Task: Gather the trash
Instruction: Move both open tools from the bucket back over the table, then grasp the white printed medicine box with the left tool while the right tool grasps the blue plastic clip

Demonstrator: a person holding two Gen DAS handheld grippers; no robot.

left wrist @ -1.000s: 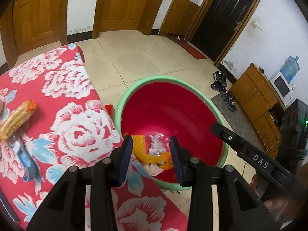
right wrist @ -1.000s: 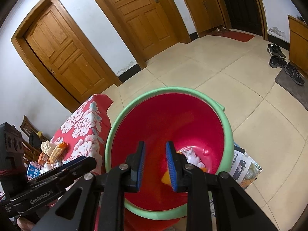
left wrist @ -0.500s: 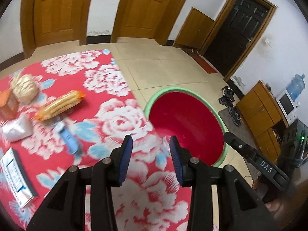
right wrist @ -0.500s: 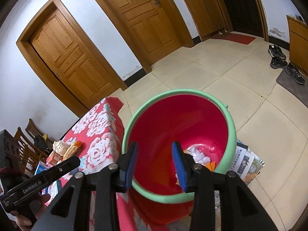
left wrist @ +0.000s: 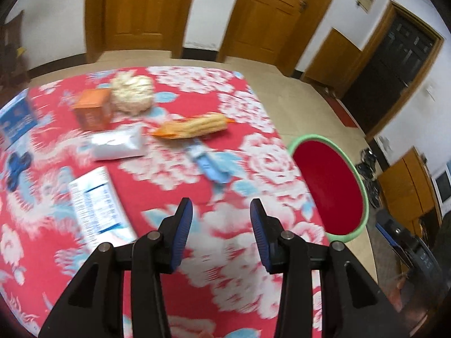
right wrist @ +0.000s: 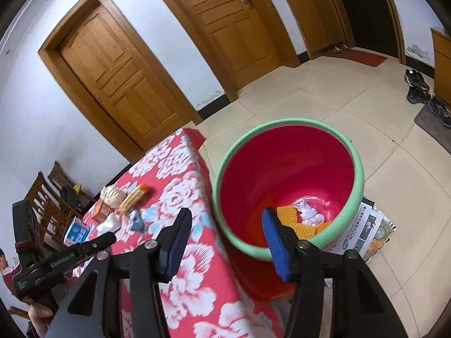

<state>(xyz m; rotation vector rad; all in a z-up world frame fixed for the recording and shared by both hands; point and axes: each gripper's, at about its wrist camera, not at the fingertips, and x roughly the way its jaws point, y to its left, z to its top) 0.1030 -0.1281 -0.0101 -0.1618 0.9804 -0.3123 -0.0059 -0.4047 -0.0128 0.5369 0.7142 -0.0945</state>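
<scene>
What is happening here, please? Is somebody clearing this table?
Yes. A person holds two grippers and is collecting trash into the red basin beside the table. The right gripper hangs by the basin's rim; its jaws have just been opening, with nothing between them. An orange wrapper and white paper lie inside. The left gripper, open and empty, points at the table, where a snack packet and more remain.

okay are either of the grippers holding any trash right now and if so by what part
Nothing is held. The left gripper stands open over the red flowered tablecloth; the right gripper, jaws just opened, is empty beside the red green-rimmed tub.
</scene>
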